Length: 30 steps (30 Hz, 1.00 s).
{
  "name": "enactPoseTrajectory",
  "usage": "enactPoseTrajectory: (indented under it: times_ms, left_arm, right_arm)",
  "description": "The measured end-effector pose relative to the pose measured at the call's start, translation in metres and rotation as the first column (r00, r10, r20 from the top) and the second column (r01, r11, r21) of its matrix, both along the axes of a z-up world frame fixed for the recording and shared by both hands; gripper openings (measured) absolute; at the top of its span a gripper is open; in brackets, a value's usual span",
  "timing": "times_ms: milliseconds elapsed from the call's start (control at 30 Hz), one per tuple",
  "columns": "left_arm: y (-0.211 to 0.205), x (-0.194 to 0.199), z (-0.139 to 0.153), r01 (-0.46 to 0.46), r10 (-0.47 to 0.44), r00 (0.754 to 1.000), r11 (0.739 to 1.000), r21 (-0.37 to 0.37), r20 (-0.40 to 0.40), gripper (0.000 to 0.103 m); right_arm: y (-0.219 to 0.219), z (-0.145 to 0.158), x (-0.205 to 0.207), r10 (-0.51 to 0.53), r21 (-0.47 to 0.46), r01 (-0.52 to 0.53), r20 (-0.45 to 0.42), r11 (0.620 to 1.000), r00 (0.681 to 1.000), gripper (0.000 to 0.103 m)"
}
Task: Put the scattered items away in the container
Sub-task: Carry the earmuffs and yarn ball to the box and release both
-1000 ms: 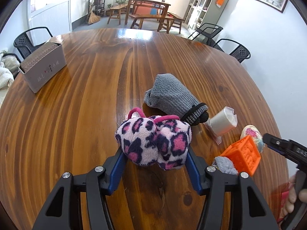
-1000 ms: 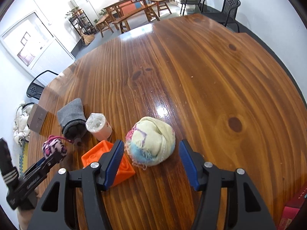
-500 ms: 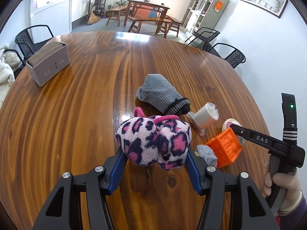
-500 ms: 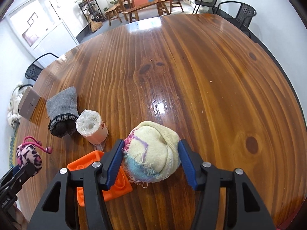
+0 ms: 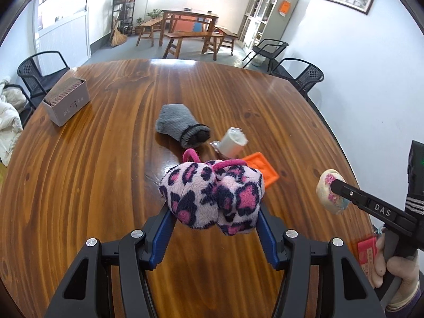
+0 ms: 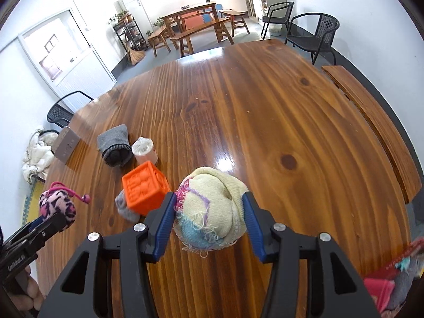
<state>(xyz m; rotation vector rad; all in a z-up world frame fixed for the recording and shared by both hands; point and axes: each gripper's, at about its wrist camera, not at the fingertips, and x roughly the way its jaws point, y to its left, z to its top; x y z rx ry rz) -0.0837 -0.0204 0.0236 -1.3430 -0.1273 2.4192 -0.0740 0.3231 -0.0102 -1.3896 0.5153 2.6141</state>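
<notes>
With the left tool clamped on the leopard-print pouch and the right tool clamped on the rolled cream sock, the grey sock, tape roll and orange cube remain on the desk.

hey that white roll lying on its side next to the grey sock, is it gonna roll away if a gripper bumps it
Probably. The white roll lies on its round side on the glossy table, so a nudge could send it rolling. The crinkled wrap trailing from its end looks thin and may slip. The grey sock beside it might block one direction.
</notes>
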Motion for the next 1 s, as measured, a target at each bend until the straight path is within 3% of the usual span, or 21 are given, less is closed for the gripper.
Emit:
enactPoseTrajectory:
  times_ms: [267,433,700,1000]
  left_arm:
    - [0.054,0.057,0.022,0.101,-0.101,0.995,0.995,0.007,-0.019,0.060]
    - [0.109,0.097,0.028,0.213,-0.213,0.977,0.977,0.028,-0.013,0.060]
    - [0.211,0.162,0.034,0.407,-0.407,0.913,0.913,0.036,-0.018,0.060]
    - [0.294,0.203,0.043,0.522,-0.521,0.853,0.852,0.048,-0.031,0.060]
  right_arm:
    - [0.029,0.017,0.075,-0.049,-0.032,0.048,-0.036,0.998,0.998,0.054]
    - [0.064,0.030,0.143,-0.113,-0.023,0.112,-0.055,0.993,0.992,0.054]
    - [0.132,0.051,0.235,-0.236,0.020,0.237,-0.072,0.971,0.969,0.054]
    - [0.179,0.040,0.304,-0.321,0.011,0.322,-0.041,0.947,0.946,0.054]
